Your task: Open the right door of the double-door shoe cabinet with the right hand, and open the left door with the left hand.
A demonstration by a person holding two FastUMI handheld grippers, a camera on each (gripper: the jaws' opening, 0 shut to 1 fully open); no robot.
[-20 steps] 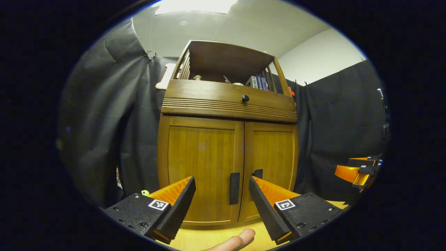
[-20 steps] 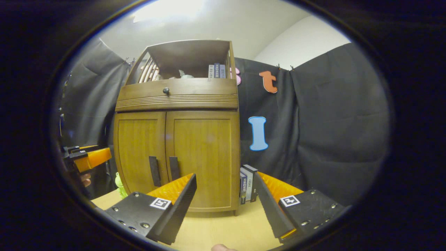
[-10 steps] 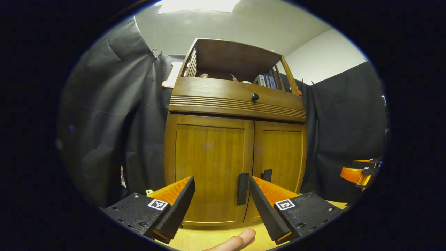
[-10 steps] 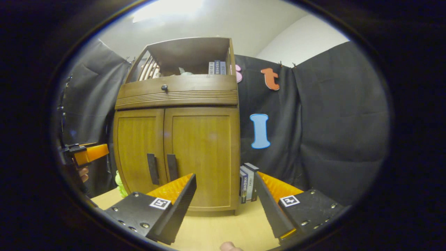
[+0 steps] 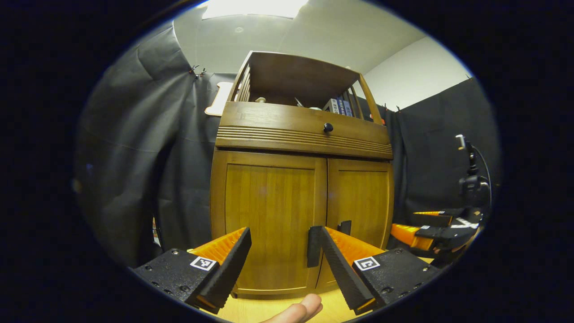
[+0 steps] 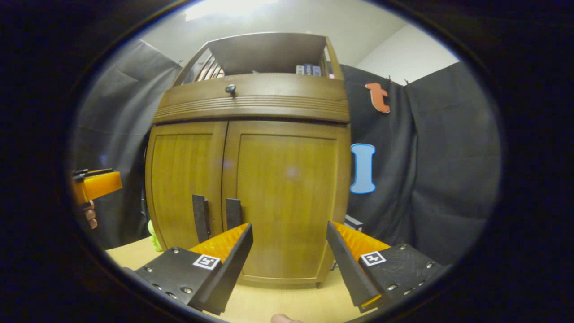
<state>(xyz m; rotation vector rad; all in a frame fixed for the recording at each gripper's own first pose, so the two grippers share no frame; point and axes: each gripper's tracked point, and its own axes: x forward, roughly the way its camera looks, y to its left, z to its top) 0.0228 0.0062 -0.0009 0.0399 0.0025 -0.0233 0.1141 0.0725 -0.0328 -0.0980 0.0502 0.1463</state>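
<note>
Light wood table [image 6: 287,305] carries shoe cabinet [image 6: 251,188], green toy [image 6: 155,235] beside.

no text is legible; the book spines [image 5: 337,106] are too blurred.

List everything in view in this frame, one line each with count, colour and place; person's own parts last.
shoe cabinet: 1, brown wood, on the table against the black cloth.
doors: 2, brown, both shut.
door handles: 2, black, vertical, beside the centre seam.
drawer knob: 1, black, above the doors.
books: a few, dark, on the open top shelf.
green toy: 1, on the table left of the cabinet.
table: 1, light wood.
left gripper: 1, black and orange, jaws open before the left door.
right gripper: 1, black and orange, jaws open before the right door.
</note>
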